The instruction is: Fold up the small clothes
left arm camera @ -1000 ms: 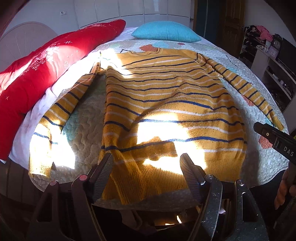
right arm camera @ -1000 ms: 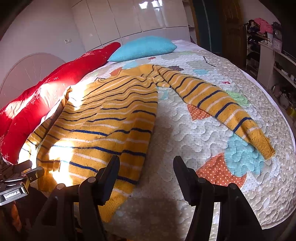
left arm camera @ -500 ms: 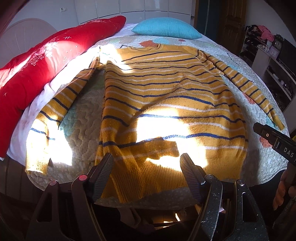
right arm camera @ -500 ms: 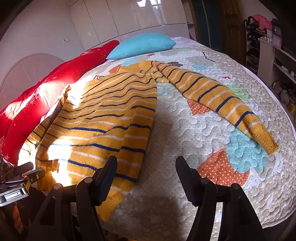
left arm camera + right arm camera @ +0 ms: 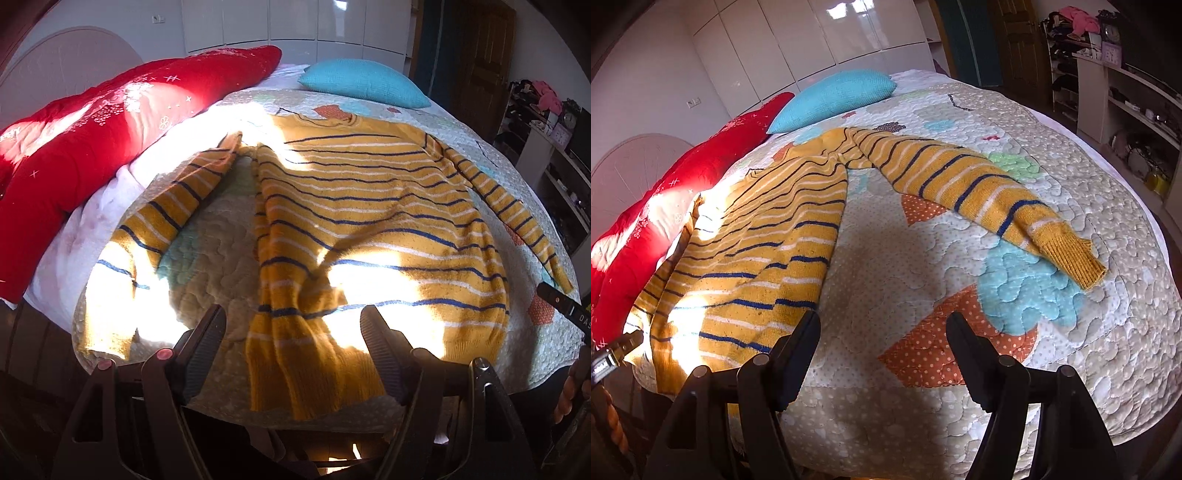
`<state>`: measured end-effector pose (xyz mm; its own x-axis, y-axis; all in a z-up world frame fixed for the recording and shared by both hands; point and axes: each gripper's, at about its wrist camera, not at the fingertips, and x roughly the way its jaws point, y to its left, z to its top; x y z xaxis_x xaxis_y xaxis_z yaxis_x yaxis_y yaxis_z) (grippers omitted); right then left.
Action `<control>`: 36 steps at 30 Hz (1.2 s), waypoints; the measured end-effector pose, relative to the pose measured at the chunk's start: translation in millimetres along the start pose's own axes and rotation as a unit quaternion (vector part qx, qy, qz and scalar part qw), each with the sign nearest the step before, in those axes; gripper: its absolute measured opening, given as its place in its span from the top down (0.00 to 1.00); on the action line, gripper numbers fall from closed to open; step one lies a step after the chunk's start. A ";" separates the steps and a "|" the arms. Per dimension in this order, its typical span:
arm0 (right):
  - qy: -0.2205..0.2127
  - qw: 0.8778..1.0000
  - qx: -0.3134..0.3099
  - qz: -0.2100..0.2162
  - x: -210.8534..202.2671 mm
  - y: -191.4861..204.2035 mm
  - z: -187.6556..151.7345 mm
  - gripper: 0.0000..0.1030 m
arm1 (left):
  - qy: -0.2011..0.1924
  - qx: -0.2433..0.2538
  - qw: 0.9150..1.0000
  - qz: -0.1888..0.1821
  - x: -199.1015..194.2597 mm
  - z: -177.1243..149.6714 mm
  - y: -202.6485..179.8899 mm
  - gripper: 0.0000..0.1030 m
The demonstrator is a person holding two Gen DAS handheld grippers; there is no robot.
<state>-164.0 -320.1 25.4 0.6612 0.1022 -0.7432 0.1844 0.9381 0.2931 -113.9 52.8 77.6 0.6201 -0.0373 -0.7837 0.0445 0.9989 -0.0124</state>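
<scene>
We have the yellow striped sweater [image 5: 369, 229] spread flat on the bed [image 5: 1089, 369], its long axis running from the ribbed hem at the near edge away to the collar by the turquoise pillow [image 5: 364, 81], both sleeves splayed outward. Our left gripper [image 5: 293, 354] hangs just over the hem, jaws open with nothing between them, the hem's left corner lying straight ahead of them. Our right gripper [image 5: 882, 354] sits off the sweater's right side above bare quilt; its jaws have just been opening and also hold nothing, and the right sleeve [image 5: 979, 195] stretches diagonally away ahead of them, cuff farthest to the right. We judge the sleeves come first: each hand is nearer its own. The knit looks thick, soft and limp, with a ribbed cuff and hem; the quilt is puffy and stitched. A red bolster [image 5: 110, 147] borders the far left.
</scene>
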 end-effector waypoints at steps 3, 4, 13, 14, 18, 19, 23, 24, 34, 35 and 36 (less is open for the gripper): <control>0.005 1.000 -0.011 0.003 3.4 9.1 -2.0 0.27 | -0.012 -0.061 0.997 0.044 -4.0 7.5 55.4 0.22; 0.007 1.000 -0.015 0.005 4.9 12.4 -2.0 0.27 | -0.015 -0.085 0.995 0.059 -5.2 7.9 75.4 0.22; 0.024 0.998 -0.060 0.006 17.9 49.2 -3.0 0.27 | -0.032 -0.158 0.986 0.035 -1.5 -13.6 169.9 0.21; 0.026 0.998 -0.065 0.007 19.0 53.0 -3.3 0.27 | -0.029 -0.133 0.990 0.032 1.7 -14.7 162.0 0.21; 0.028 0.995 -0.093 0.003 22.2 69.3 -4.4 0.27 | 0.001 -0.073 0.997 0.017 27.8 -12.9 143.6 0.21; 0.028 0.995 -0.100 0.001 22.8 72.2 -4.6 0.27 | 0.010 -0.068 0.997 0.020 36.1 -10.7 141.4 0.26; 0.028 0.993 -0.119 -0.006 21.4 78.5 -5.1 0.27 | 0.033 -0.089 0.994 0.048 54.3 1.6 155.7 0.91; 0.027 0.992 -0.121 -0.008 19.8 78.9 -4.8 0.27 | 0.022 -0.097 0.993 0.066 49.5 7.3 164.5 0.91; 0.034 0.992 -0.123 -0.002 25.8 83.3 -8.1 0.27 | -0.049 -0.199 0.967 0.154 -7.5 68.8 286.7 0.91; 0.036 0.991 -0.127 0.001 26.7 86.0 -8.7 0.27 | -0.042 -0.200 0.968 0.146 -5.3 72.2 287.8 0.91; 0.036 0.991 -0.132 0.003 26.9 88.9 -9.2 0.27 | -0.033 -0.200 0.970 0.137 -3.1 74.6 286.4 0.91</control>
<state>-136.5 -230.9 26.0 0.6070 0.1227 -0.7852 -0.0220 0.9902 0.1377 -44.6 337.0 122.8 0.6152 0.2429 -0.7500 -0.4287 0.9015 -0.0597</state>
